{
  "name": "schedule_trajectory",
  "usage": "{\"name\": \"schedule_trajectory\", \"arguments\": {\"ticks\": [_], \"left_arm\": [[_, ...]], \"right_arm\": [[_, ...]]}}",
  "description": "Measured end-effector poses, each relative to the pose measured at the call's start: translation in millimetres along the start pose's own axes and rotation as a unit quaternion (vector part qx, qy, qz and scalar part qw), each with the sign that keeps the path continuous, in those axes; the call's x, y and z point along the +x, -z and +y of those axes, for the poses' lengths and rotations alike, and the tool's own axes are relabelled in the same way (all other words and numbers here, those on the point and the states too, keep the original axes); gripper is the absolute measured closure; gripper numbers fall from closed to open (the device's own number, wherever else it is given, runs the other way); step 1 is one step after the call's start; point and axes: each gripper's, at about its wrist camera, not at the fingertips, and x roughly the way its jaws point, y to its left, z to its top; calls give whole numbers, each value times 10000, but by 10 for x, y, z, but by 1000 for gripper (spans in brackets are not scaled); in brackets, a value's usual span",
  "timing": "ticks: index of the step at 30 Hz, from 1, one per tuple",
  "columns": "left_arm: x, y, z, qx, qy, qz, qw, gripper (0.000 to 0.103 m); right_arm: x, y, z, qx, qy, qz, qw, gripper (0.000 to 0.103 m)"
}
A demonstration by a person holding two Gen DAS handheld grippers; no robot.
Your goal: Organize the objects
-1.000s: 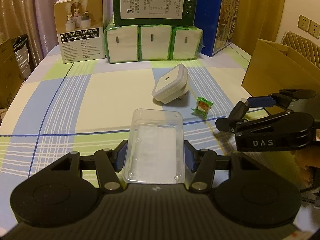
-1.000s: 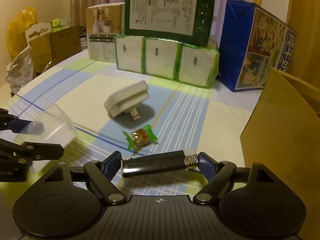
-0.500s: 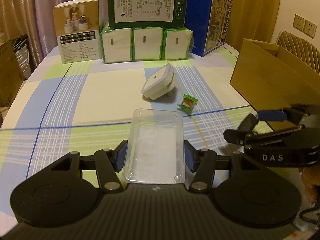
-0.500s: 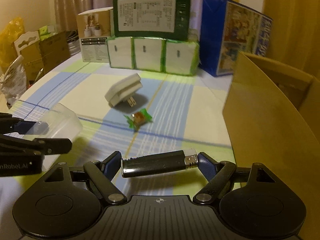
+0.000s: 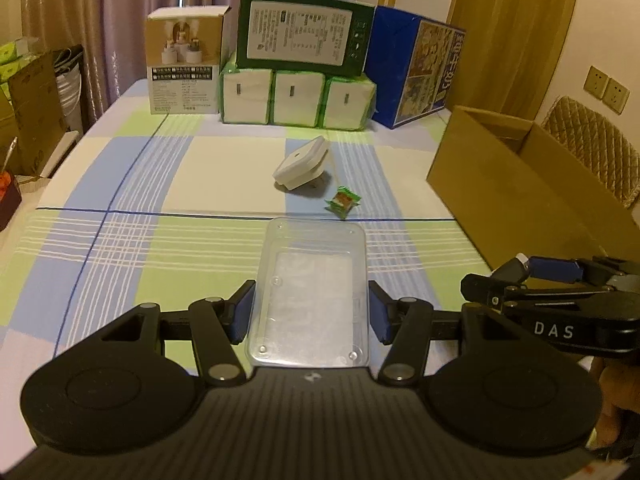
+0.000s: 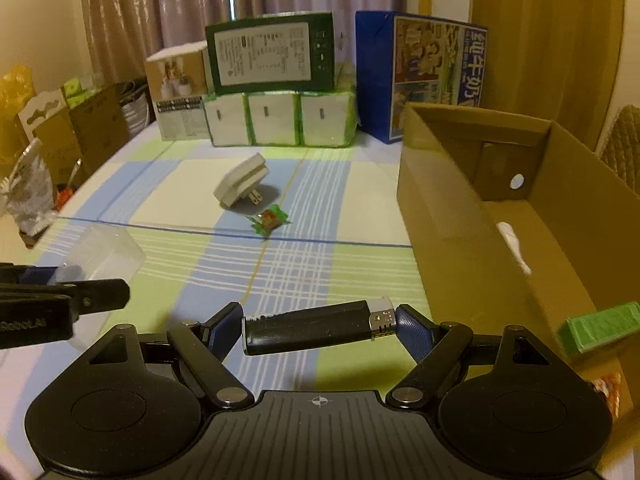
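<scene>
My left gripper (image 5: 308,312) is shut on a clear plastic box (image 5: 310,292), held above the checked tablecloth. My right gripper (image 6: 318,328) is shut on a black lighter (image 6: 308,326) that lies crosswise between the pads, its metal head to the right. The right gripper (image 5: 528,276) also shows at the right of the left wrist view, and the left gripper (image 6: 76,288) at the left of the right wrist view. A white plug adapter (image 5: 302,164) (image 6: 242,180) and a green-wrapped candy (image 5: 343,201) (image 6: 270,220) lie mid-table.
An open cardboard box (image 6: 500,216) (image 5: 516,184) stands at the right, with a green item (image 6: 598,326) and a white scrap inside. Stacked at the table's far end are tissue packs (image 5: 298,98), a green box, a blue milk carton (image 5: 416,76) and a humidifier box (image 5: 184,70).
Both grippers have drawn back and risen with their loads. The right wrist view has swung right, so the inside of the cardboard box now shows.
</scene>
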Motion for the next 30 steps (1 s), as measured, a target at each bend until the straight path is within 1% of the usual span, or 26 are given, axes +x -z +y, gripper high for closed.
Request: {"name": "schedule_trajectory", "arguments": {"ticks": [11, 17, 22, 30], "left_arm": [[-590, 61, -272, 8, -65, -151, 9999, 51], [-821, 132, -406, 84, -130, -184, 9997, 51], [-932, 183, -504, 135, -118, -186, 9997, 51], [-1032, 187, -671, 256, -30, -216, 9994, 51]], "right_arm": [[-715, 56, -5, 95, 6, -285, 9995, 24], [-989, 143, -46, 76, 68, -392, 9992, 24], [-1183, 175, -97, 21, 157, -512, 9986, 24], [-1383, 207, -225, 77, 279, -632, 9976, 24]]}}
